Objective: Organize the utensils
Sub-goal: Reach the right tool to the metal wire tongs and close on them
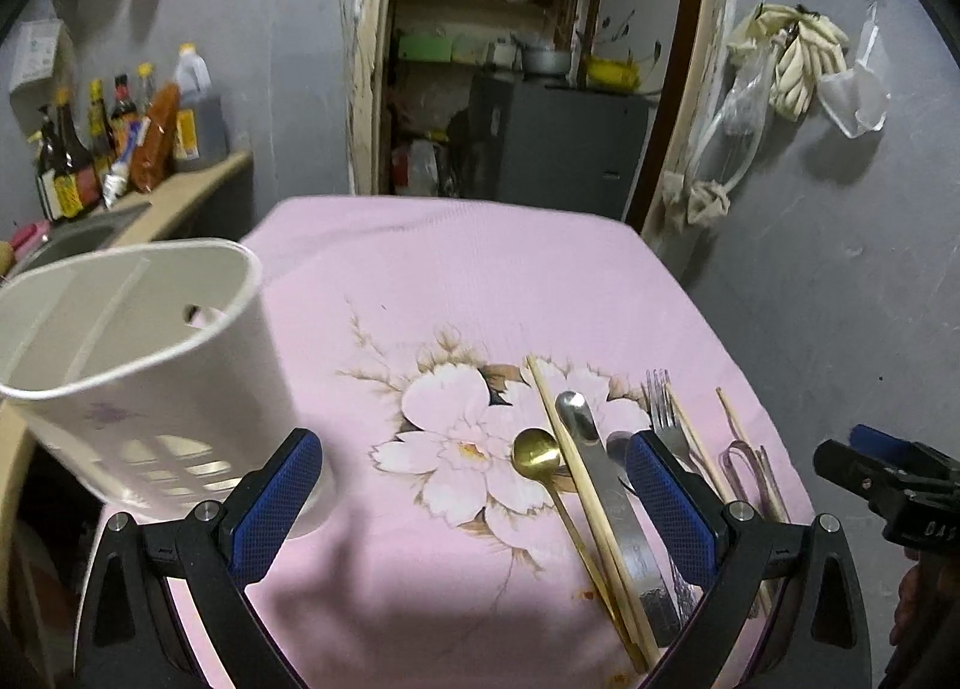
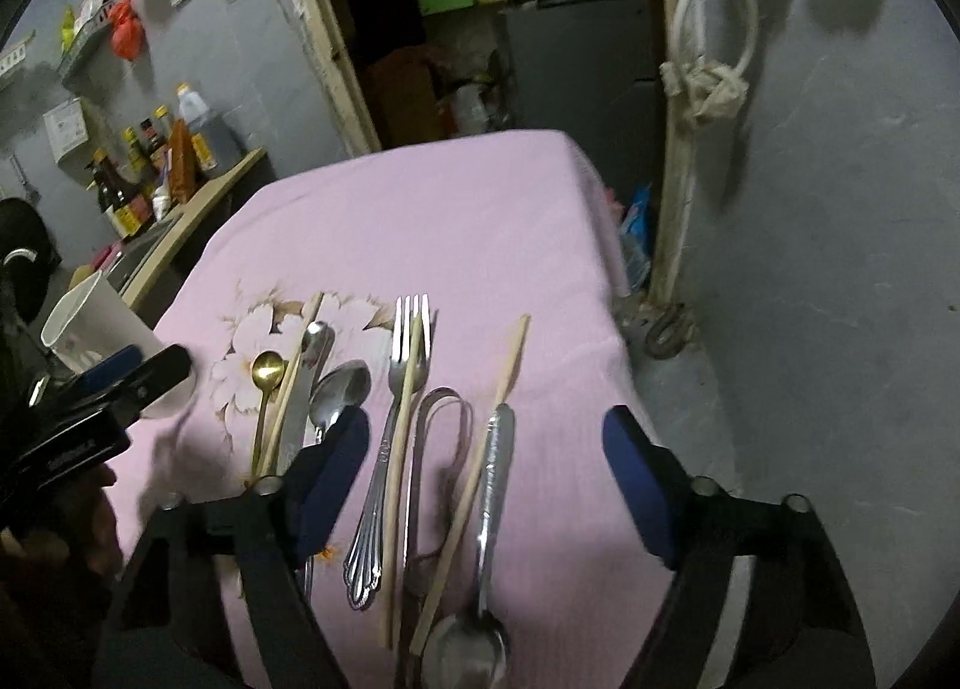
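Note:
Several utensils lie side by side on the pink flowered cloth [image 2: 468, 221]: a gold spoon [image 2: 267, 371], a knife [image 2: 309, 383], a silver spoon [image 2: 339, 389], a fork [image 2: 390, 431], wooden chopsticks [image 2: 480, 467] and a long-handled spoon [image 2: 495, 467]. My right gripper [image 2: 486, 473] hovers open above the fork, chopsticks and long spoon, pressing on none. A white perforated utensil holder [image 1: 138, 365] stands at the left. My left gripper [image 1: 474, 485] is open beside it, over the gold spoon [image 1: 536, 452] and the knife [image 1: 606, 485], with nothing held.
A counter [image 1: 198, 185] with sauce bottles [image 1: 108, 137] and a sink runs along the left wall. Beyond the table's far edge is an open doorway [image 1: 528, 89] onto shelves. A grey wall [image 2: 840, 269] stands close on the right. A clear plastic loop [image 2: 438, 419] lies among the utensils.

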A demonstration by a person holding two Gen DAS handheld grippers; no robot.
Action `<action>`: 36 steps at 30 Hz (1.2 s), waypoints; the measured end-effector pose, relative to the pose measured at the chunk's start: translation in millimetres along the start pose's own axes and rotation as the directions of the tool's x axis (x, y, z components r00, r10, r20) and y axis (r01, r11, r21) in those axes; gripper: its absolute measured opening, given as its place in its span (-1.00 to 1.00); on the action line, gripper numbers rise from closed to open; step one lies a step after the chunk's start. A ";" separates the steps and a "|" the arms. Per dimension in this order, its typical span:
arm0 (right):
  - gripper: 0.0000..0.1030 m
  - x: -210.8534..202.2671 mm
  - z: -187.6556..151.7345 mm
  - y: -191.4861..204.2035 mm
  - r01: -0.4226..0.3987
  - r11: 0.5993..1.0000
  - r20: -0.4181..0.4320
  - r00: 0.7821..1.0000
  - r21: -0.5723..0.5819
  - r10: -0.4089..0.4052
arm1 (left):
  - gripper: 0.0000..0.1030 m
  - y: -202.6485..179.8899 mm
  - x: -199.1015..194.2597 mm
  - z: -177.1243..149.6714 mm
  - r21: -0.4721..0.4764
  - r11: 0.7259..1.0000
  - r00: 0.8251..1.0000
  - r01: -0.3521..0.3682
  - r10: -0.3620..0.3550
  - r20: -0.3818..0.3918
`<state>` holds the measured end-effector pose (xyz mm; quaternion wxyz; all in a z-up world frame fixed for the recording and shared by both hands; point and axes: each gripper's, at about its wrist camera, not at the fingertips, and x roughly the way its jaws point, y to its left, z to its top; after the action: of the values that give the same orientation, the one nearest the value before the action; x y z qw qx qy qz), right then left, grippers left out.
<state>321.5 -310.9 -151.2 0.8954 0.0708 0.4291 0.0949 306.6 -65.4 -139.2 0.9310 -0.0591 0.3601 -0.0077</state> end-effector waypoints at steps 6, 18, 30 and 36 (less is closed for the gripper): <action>-0.04 27.5 0.8 12.2 -0.047 0.998 -0.052 0.998 -0.035 0.045 | 0.63 -4.8 28.2 2.7 -0.002 0.999 0.996 0.044 -0.044 -0.079; -0.44 53.1 7.8 28.9 -0.026 0.993 -0.103 0.995 -0.111 0.015 | -0.21 -1.7 68.7 2.9 -0.048 0.992 0.975 0.115 -0.122 -0.186; -0.44 54.8 5.4 36.9 -0.012 0.993 -0.153 0.988 -0.118 -0.007 | -0.42 -0.2 83.3 4.2 -0.072 0.984 0.955 0.160 -0.173 -0.243; -0.44 56.8 3.6 31.5 -0.026 0.998 -0.178 0.984 -0.063 0.014 | -0.63 0.9 86.6 5.5 -0.055 0.984 0.948 0.170 -0.179 -0.265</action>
<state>355.8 -267.4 -185.2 0.8544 0.0369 0.5033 0.1237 374.4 -68.8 -193.3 0.8682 -0.1038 0.4763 -0.0923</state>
